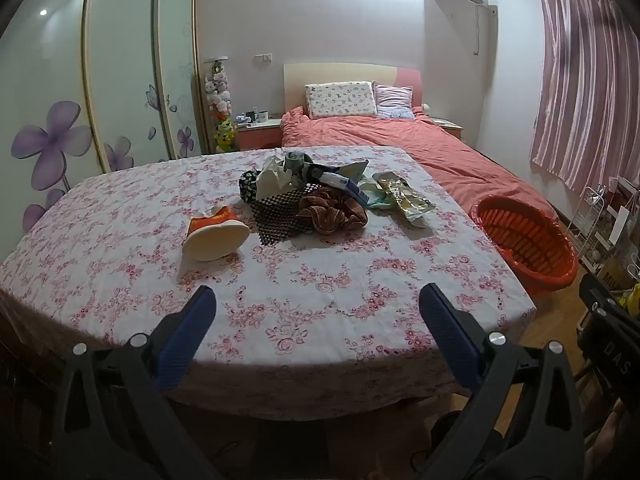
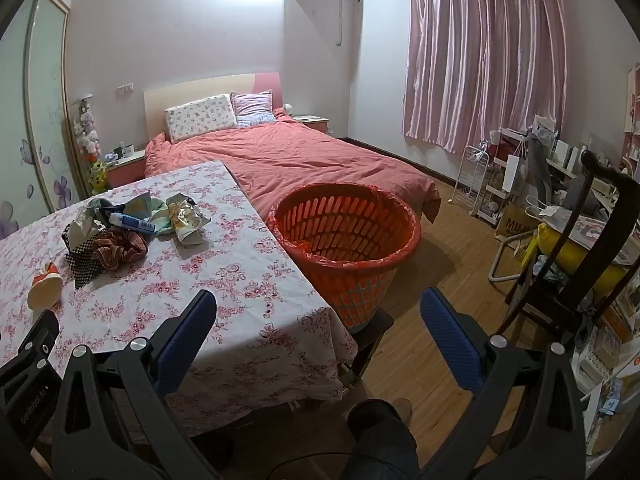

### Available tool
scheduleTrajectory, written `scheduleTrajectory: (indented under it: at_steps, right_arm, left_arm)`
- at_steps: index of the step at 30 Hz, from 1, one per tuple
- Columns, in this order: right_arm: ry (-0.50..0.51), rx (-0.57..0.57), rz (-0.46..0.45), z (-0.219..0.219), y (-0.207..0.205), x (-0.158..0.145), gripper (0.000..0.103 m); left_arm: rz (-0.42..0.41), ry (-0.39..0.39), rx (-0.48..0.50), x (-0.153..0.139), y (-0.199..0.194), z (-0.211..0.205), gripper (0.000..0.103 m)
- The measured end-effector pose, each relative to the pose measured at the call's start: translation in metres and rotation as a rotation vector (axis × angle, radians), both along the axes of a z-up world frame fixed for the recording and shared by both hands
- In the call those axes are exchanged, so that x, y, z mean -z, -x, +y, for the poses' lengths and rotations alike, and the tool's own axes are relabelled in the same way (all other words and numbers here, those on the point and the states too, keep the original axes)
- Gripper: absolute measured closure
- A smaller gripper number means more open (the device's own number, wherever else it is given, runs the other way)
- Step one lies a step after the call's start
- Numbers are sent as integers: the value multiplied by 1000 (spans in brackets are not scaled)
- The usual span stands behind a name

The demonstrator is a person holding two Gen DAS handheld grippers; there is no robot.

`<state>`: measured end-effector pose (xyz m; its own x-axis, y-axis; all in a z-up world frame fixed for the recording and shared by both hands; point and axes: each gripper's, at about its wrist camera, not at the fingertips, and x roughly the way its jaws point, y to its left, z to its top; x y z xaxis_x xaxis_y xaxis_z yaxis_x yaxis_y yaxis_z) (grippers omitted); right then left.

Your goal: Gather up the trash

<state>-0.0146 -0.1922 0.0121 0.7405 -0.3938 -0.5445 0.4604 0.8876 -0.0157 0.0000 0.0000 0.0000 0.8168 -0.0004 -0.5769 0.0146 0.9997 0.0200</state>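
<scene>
The trash pile (image 1: pixel 320 192) lies mid-table on the floral tablecloth (image 1: pixel 280 280), its long axis running from 9 to 3 o'clock: an orange-and-cream shoe (image 1: pixel 216 236) at the 9 end, sole facing the camera, and a gold wrapper (image 1: pixel 408 198) at the 3 end. The left gripper (image 1: pixel 318 304) stands wide open, holding nothing, the pile well apart at 12 o'clock. The right gripper (image 2: pixel 318 308) gapes equally, the pile at 10 o'clock. The orange basket (image 2: pixel 348 236), lined with a red bag, shows nothing inside.
</scene>
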Motion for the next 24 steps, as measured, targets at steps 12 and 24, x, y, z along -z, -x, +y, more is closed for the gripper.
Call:
scheduleTrajectory:
  at_steps: [12,24]
  right_arm:
    - [-2,1,-1,-1,0,1,2]
    - [-2,0,-1,-1,1,0,2]
  left_arm:
    - [0,-1,0,0,0,0,4]
    - [0,-1,0,0,0,0,4]
